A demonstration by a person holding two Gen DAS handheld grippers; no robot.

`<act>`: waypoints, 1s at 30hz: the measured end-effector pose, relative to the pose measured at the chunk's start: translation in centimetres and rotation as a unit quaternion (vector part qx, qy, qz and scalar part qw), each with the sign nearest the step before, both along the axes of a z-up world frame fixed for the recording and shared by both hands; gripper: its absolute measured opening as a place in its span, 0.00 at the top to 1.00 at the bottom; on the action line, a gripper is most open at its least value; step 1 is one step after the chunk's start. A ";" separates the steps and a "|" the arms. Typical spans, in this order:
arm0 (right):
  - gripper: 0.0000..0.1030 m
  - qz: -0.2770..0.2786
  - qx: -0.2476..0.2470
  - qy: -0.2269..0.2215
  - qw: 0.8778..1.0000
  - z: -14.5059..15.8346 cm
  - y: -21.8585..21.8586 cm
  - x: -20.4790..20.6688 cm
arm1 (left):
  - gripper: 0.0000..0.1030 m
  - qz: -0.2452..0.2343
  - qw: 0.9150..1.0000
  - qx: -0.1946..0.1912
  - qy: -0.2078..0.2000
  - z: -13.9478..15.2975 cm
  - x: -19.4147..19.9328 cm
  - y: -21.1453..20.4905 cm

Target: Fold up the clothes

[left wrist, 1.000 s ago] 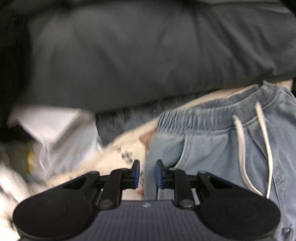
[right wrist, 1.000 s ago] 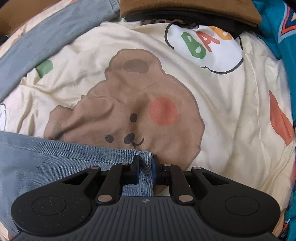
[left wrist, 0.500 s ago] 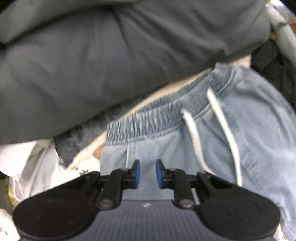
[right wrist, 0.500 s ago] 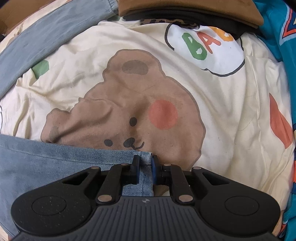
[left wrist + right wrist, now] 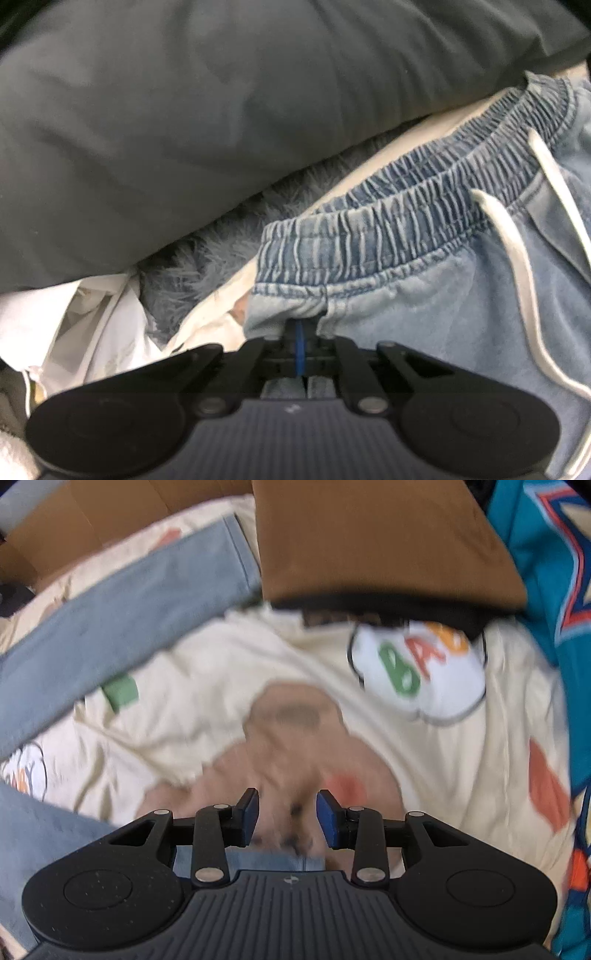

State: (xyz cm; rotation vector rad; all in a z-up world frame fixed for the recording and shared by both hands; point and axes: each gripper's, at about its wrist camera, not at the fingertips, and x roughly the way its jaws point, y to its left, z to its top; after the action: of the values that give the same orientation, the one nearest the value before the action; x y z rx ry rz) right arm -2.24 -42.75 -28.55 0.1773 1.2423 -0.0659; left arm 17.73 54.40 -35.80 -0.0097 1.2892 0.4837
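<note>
Those light blue denim drawstring shorts [image 5: 443, 314] are lying flat on the cream bear-print bedsheet [image 5: 258, 657], waistband up against a big dark grey pillow [image 5: 184, 129], and your left claw [image 5: 300, 345] has pinched down tight on the fabric just below the gathered elastic waistband [image 5: 388, 225], pads together with a tuck of denim caught between them. Good spot to take it: this is soft, washed cloth, light and floppy, so it will drape and sag from any single point, and the thick elastic band gives the firmest edge to lift by. Watch the white drawcords [image 5: 517, 258], they will dangle and can snag. Your right claw [image 5: 287, 818] is opening at this moment, jaws apart with nothing pressed between the pads, hanging above the bear's face with a denim hem edge [image 5: 258, 862] just below it. The left view alone shows you the waistband, a fluffy blue-grey blanket [image 5: 207, 266] and white cloth [image 5: 92, 325] tucked under the pillow. The right view alone gives you a folded brown garment [image 5: 369, 542], a teal patterned fabric [image 5: 546, 554] and a grey-blue trouser leg [image 5: 122, 616] across the sheet.
</note>
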 end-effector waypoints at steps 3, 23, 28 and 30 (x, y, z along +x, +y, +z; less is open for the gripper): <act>0.60 0.001 0.002 -0.019 1.000 0.3 0.2 1.0 | 0.97 0.001 1.000 0.002 -0.002 1.4 0.1 0.3; 0.60 0.035 0.039 -0.066 0.996 0.6 4.3 6.6 | 0.91 -0.069 0.987 -0.092 -0.109 10.8 4.2 -7.8; 0.60 0.071 0.037 -0.077 0.994 0.9 6.3 9.4 | 0.91 -0.086 0.977 -0.141 -0.136 10.0 5.7 -11.7; 0.60 0.081 0.034 -0.081 0.993 0.9 6.9 10.5 | 0.91 -0.092 0.975 -0.149 -0.139 9.7 6.3 -13.0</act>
State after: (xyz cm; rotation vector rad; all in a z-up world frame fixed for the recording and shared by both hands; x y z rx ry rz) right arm 8.27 -35.89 -27.63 0.1377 1.0926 0.1298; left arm 24.01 41.44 -26.13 -0.2017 1.0645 0.1213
